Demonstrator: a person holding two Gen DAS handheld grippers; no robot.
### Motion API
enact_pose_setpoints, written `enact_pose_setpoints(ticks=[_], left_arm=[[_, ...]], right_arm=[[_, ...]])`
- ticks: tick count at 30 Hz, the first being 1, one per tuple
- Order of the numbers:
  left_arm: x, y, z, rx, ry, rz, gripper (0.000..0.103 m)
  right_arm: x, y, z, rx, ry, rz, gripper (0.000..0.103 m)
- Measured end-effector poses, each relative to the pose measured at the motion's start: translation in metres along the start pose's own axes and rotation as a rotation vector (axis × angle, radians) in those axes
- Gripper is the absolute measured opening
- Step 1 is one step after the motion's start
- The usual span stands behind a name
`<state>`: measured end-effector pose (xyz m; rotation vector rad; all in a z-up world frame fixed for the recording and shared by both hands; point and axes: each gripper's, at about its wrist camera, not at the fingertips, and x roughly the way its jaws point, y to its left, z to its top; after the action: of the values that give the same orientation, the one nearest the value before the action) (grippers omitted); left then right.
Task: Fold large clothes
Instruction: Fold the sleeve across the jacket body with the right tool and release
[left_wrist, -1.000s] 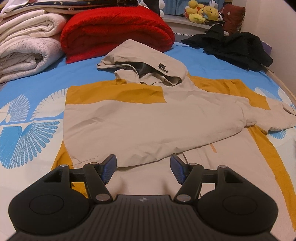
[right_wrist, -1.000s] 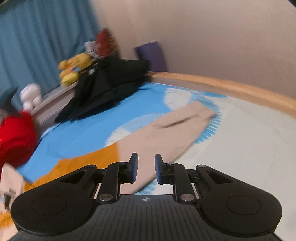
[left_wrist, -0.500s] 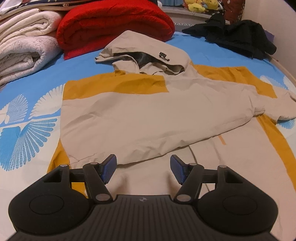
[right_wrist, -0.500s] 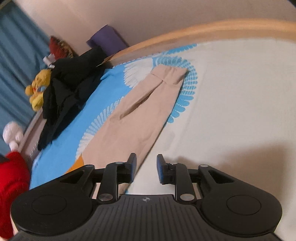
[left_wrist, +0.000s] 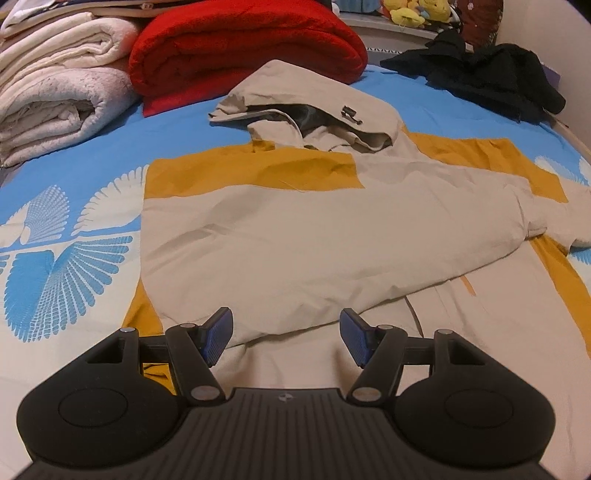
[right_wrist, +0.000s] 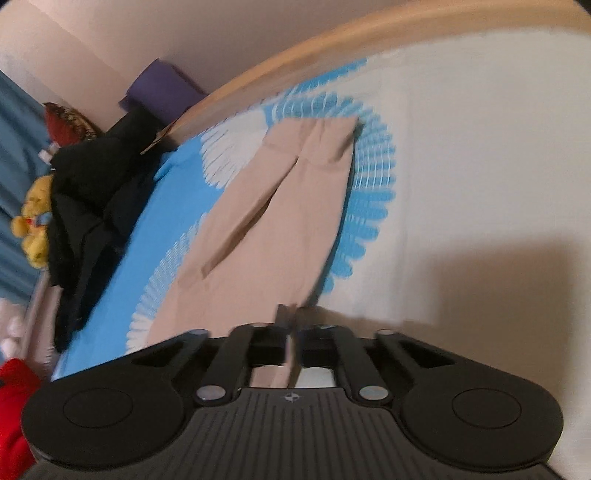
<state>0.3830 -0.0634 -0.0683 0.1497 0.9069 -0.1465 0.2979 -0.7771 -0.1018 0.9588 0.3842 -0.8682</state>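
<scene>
Blue-and-white bedding printed with fan-shaped feather motifs (left_wrist: 55, 273) covers the bed on which everything lies. At the far left of the left wrist view, a stack of rolled cream and off-white blankets (left_wrist: 55, 92) sits against the head of the bed, and just beside it is a thick folded red fleece blanket (left_wrist: 243, 48). In front of these, the beige and mustard-yellow hooded jacket (left_wrist: 314, 236) is spread across the middle of the bed, its hood (left_wrist: 314, 107) pointing toward the red blanket and one beige sleeve folded diagonally across the body. Farther right, near the wall, a heap of black clothing (left_wrist: 491, 81) lies on the blue sheet, with yellow plush toys (left_wrist: 417, 14) on the ledge behind it.

The left gripper (left_wrist: 286, 334) hovers low over the jacket's near hem with its blue-padded fingers (left_wrist: 218, 334) spread wide apart and nothing between them.

In the right wrist view the scene is tilted and somewhat blurred. The black clothing (right_wrist: 92, 206) and a yellow plush toy (right_wrist: 33, 225) appear at the left, a purple box-like object (right_wrist: 162, 88) stands by the wall, and a light wooden bed rail (right_wrist: 332, 55) curves along the top. The jacket's other beige sleeve (right_wrist: 280, 206) stretches away across the bedding (right_wrist: 480, 166), its cuff at the far end. The right gripper (right_wrist: 290, 325) has its fingers pressed together on the near edge of that beige sleeve, a thin strip of the fabric pinched between them.
</scene>
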Motion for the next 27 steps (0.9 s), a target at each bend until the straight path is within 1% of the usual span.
enact_pose_setpoints(ticks=[4, 6, 10, 13, 15, 16, 17, 18, 19, 20, 21, 22, 23, 24, 25, 26, 27], left_arm=[[-0.007, 0.011, 0.004, -0.032, -0.013, -0.011, 0.069], [-0.010, 0.016, 0.005, -0.050, -0.014, -0.013, 0.069], [-0.019, 0.031, 0.006, -0.100, -0.022, -0.025, 0.069], [-0.027, 0.044, 0.007, -0.125, -0.035, -0.023, 0.069], [-0.032, 0.054, 0.008, -0.152, -0.039, -0.021, 0.069], [-0.033, 0.058, 0.008, -0.165, -0.040, -0.021, 0.069], [-0.035, 0.062, 0.009, -0.179, -0.043, -0.021, 0.069], [-0.037, 0.067, 0.010, -0.194, -0.046, -0.021, 0.069], [-0.040, 0.072, 0.011, -0.208, -0.051, -0.024, 0.069], [-0.042, 0.075, 0.012, -0.217, -0.055, -0.026, 0.069], [-0.044, 0.079, 0.013, -0.227, -0.060, -0.028, 0.069], [-0.046, 0.083, 0.014, -0.239, -0.065, -0.029, 0.069], [-0.047, 0.086, 0.015, -0.250, -0.068, -0.029, 0.069], [-0.049, 0.090, 0.016, -0.264, -0.070, -0.030, 0.069], [-0.050, 0.095, 0.016, -0.282, -0.071, -0.031, 0.069], [-0.050, 0.098, 0.016, -0.294, -0.070, -0.031, 0.069], [-0.050, 0.100, 0.016, -0.307, -0.066, -0.032, 0.069]], right_arm=[[-0.024, 0.027, 0.006, -0.061, -0.062, 0.002, 0.000], [-0.038, 0.044, 0.008, -0.112, -0.083, 0.001, 0.000], [-0.066, 0.090, 0.004, -0.282, -0.154, -0.039, 0.000], [-0.096, 0.146, -0.022, -0.478, -0.231, -0.022, 0.000], [-0.122, 0.189, -0.058, -0.646, -0.277, 0.044, 0.000], [-0.137, 0.210, -0.082, -0.731, -0.292, 0.097, 0.000], [-0.154, 0.232, -0.111, -0.836, -0.299, 0.170, 0.000], [-0.175, 0.252, -0.147, -0.956, -0.299, 0.262, 0.000], [-0.195, 0.265, -0.179, -1.048, -0.285, 0.355, 0.000], [-0.218, 0.276, -0.217, -1.136, -0.220, 0.481, 0.000], [-0.236, 0.280, -0.248, -1.193, -0.130, 0.594, 0.000], [-0.251, 0.281, -0.278, -1.225, -0.023, 0.696, 0.000], [-0.264, 0.279, -0.309, -1.241, 0.105, 0.765, 0.000], [-0.272, 0.274, -0.335, -1.246, 0.233, 0.802, 0.000], [-0.277, 0.266, -0.356, -1.240, 0.334, 0.814, 0.000], [-0.280, 0.257, -0.371, -1.230, 0.398, 0.804, 0.001], [-0.282, 0.248, -0.381, -1.218, 0.437, 0.774, 0.006]])
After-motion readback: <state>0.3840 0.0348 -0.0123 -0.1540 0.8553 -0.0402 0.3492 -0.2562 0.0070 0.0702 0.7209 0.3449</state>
